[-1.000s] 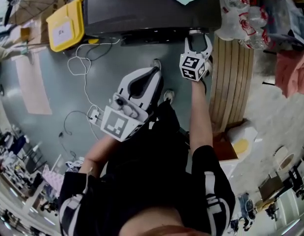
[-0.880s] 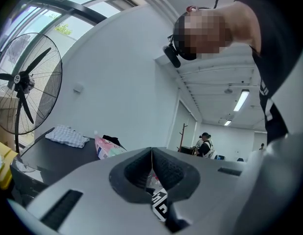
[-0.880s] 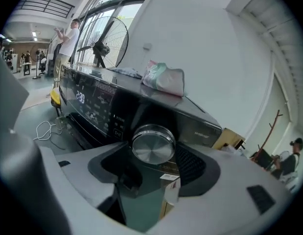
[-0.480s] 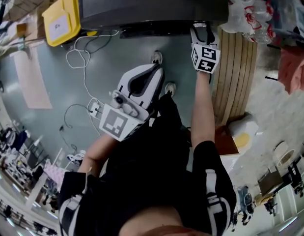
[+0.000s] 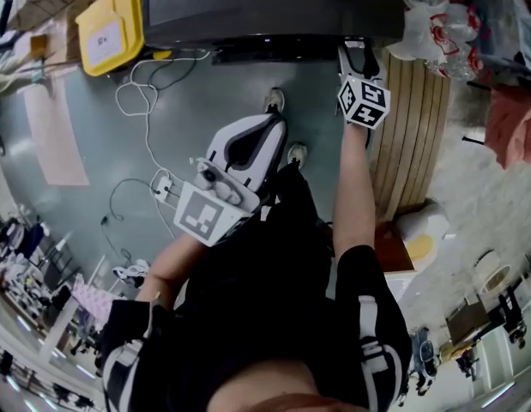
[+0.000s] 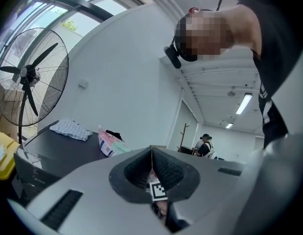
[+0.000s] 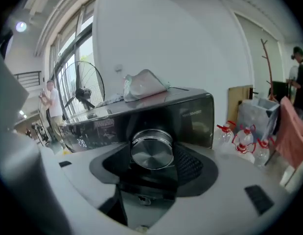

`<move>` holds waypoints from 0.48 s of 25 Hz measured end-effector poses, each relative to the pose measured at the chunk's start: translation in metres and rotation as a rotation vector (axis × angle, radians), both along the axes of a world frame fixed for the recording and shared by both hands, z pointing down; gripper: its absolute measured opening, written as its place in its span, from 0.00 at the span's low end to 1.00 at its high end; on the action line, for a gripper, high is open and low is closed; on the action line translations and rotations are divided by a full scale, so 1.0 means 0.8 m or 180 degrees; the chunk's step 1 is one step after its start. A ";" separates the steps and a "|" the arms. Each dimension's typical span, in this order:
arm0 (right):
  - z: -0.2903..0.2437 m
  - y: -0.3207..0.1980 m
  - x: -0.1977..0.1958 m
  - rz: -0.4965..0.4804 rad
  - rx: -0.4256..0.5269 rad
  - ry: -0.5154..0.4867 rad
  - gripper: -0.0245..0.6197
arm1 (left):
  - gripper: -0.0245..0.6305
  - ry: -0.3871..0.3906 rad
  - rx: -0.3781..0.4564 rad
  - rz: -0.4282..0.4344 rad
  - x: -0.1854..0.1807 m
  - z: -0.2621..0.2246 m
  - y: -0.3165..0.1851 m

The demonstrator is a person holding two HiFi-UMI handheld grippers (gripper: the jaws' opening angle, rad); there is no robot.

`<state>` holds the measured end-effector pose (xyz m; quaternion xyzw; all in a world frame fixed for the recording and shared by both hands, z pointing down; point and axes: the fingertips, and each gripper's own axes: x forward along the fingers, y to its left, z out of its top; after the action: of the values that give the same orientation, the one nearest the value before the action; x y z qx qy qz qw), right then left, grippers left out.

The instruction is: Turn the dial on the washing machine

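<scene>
No counter in shot, so places are given by the washer top's edges.

L: yellow bin point(image 5: 115, 33) off the washer's left front corner. White cable point(image 5: 143, 101) lies loose on the floor below the front edge. Standing fan point(image 6: 31, 77) beyond the washer's left end.

Mid: left gripper point(image 5: 263, 131) held close to person's torso point(image 5: 274, 316), well clear of the front edge, aimed upward. Left gripper view shows jaws pressed together on a seam w/ nothing between. Idle, no part in the job.

Washing machine point(image 5: 248, 7): dark glossy top, control strip along the front edge. Plastic bag point(image 7: 144, 84) lies on top.

R: right gripper point(image 5: 359, 57) is up against the front edge, near the right front corner. In right gripper view the dial point(image 7: 152, 150), a round brushed-metal knob, sits square between the jaws. Dark pads point(image 7: 186, 165) hug both its sides and look clamped on. Marker cube point(image 5: 364, 101) is canted in head view, so wrist looks part rolled.

Far R: wooden slat panel point(image 5: 411, 136) beside the washer's right end, water bottles point(image 7: 242, 138) near it.

Step, my read: grasp made, turn starting or under way. Next move needs a wrist roll about the dial's axis, w/ even squeeze so pads don't slip on smooth metal and no sideways shove. Panel print too dim to read, so setting unknown.
</scene>
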<state>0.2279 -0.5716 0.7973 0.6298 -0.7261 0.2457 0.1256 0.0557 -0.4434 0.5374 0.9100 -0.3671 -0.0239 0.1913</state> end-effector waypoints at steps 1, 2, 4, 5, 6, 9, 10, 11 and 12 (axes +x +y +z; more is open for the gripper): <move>0.001 0.000 0.000 0.0000 0.0006 -0.0056 0.49 | 0.07 0.0005 -0.0010 -0.0011 0.000 0.001 0.000; 0.001 -0.001 0.000 -0.0018 0.0012 -0.0026 0.49 | 0.07 0.0011 -0.0013 -0.0019 0.000 0.001 0.000; 0.001 0.001 -0.001 -0.0059 0.0018 0.0152 0.49 | 0.07 0.0009 0.0016 -0.0024 0.001 -0.004 0.005; -0.002 0.005 -0.002 -0.0065 0.0018 0.0225 0.50 | 0.07 0.0000 0.0040 -0.0022 0.001 -0.008 0.010; -0.006 0.013 -0.003 -0.0060 0.0016 0.0266 0.52 | 0.07 -0.0009 0.0064 -0.0022 0.000 -0.013 0.018; -0.028 0.051 -0.005 0.0003 -0.0001 0.0275 0.52 | 0.07 -0.0014 0.0144 -0.0056 -0.005 -0.035 0.047; -0.037 0.066 -0.005 0.0023 -0.0013 0.0255 0.52 | 0.07 -0.0004 0.0209 -0.0085 -0.008 -0.044 0.058; -0.050 0.082 -0.006 0.0038 -0.0026 0.0221 0.52 | 0.07 0.0007 0.0279 -0.0122 -0.011 -0.056 0.071; -0.067 0.099 -0.006 0.0052 -0.0034 0.0170 0.50 | 0.07 0.0004 0.0322 -0.0161 -0.013 -0.069 0.086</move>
<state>0.2234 -0.4923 0.7438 0.6413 -0.7160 0.2337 0.1463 0.0456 -0.3743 0.4824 0.9089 -0.3881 -0.0479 0.1446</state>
